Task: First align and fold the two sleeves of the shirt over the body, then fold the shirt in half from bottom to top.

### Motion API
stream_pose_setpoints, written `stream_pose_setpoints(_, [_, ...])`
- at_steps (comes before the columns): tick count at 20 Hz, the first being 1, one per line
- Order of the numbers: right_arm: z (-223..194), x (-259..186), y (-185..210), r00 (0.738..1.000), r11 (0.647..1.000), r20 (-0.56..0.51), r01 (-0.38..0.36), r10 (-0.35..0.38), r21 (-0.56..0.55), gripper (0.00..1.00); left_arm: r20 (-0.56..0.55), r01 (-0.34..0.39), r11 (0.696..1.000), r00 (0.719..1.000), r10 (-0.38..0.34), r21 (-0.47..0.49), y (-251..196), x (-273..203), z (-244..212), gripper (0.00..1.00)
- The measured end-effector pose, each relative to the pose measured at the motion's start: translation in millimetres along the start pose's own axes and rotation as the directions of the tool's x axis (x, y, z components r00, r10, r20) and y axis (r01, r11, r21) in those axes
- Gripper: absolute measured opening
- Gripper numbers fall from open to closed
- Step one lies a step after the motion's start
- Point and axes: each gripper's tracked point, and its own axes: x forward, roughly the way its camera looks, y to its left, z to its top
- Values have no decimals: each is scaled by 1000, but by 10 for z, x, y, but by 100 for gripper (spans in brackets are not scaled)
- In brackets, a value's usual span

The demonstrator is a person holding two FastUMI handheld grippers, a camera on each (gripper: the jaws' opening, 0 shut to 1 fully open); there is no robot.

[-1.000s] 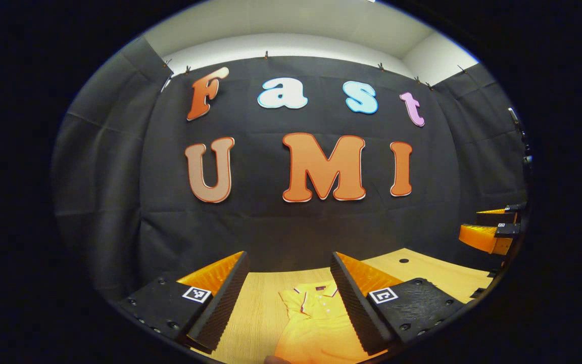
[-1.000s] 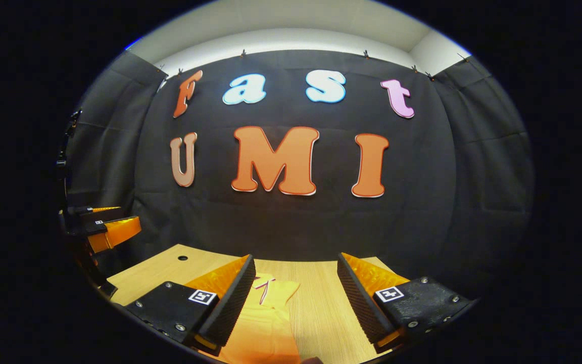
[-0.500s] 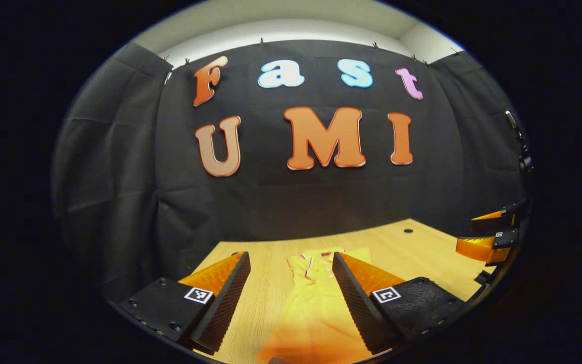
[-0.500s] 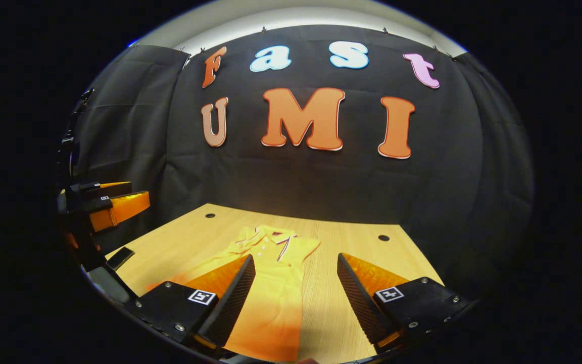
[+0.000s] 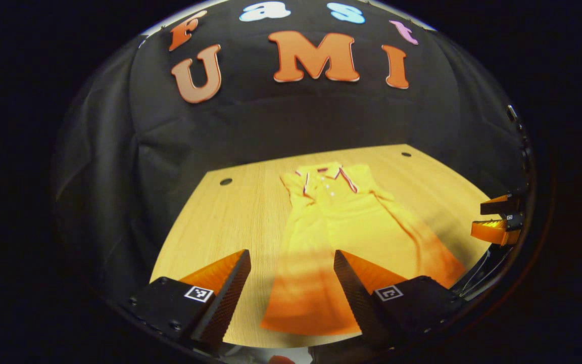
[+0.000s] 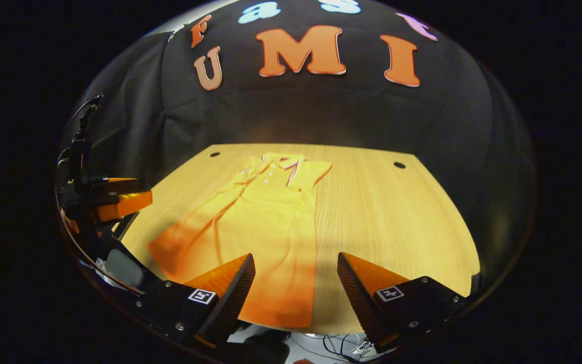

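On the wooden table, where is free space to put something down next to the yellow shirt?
Bare wood lies on both sides of the yellow collared polo shirt on the light wooden table: a wide patch between the shirt's edge and the table's round hole in the right gripper view, and a narrower one towards the other hole in the left gripper view. The middle is covered by cloth.
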Motion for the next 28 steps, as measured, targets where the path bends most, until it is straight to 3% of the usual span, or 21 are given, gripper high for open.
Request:
stream_pose_setpoints(4, [-456, 109, 35, 990, 998, -139, -11, 18, 54, 100, -221, 11, 999, 975, -19, -37, 88, 375, -634, 100])
stream_pose_setpoints(7, [-619, 186, 75, 981, 998, -193, -19, 30, 61, 99, -302, 16, 999, 953, -28, -42, 114, 430, -773, 100])
stream_pose_setpoints(12, [-831, 257, 25, 961, 1000, -275, 9, -1, 29, 99, -472, 31, 994, 878, -77, -103, 91, 498, -1048, 100])
stream_pose_setpoints(17, [-1006, 300, 63, 936, 998, -351, 17, 4, 57, 94, -567, 30, 991, 818, -100, -132, 55, 546, -1260, 100])
stream_pose_setpoints(24, [-1092, 381, 44, 903, 999, -429, 32, -31, -6, 92, -568, 100, 992, 813, -125, -76, -46, 585, -1219, 96])
stream_pose_setpoints(26, [-1134, 352, 73, 885, 999, -463, 30, -35, -17, 85, -568, 119, 991, 812, -135, -65, -84, 579, -1167, 95])
stream_pose_setpoints(27, [-1130, 360, 82, 881, 999, -471, 36, -40, -18, 70, -569, 139, 989, 810, -145, -54, -127, 582, -1192, 88])
stream_pose_setpoints(28, [-1119, 381, 93, 880, 999, -473, 48, -37, 10, 69, -564, 164, 986, 811, -157, -39, -180, 589, -1180, 71])
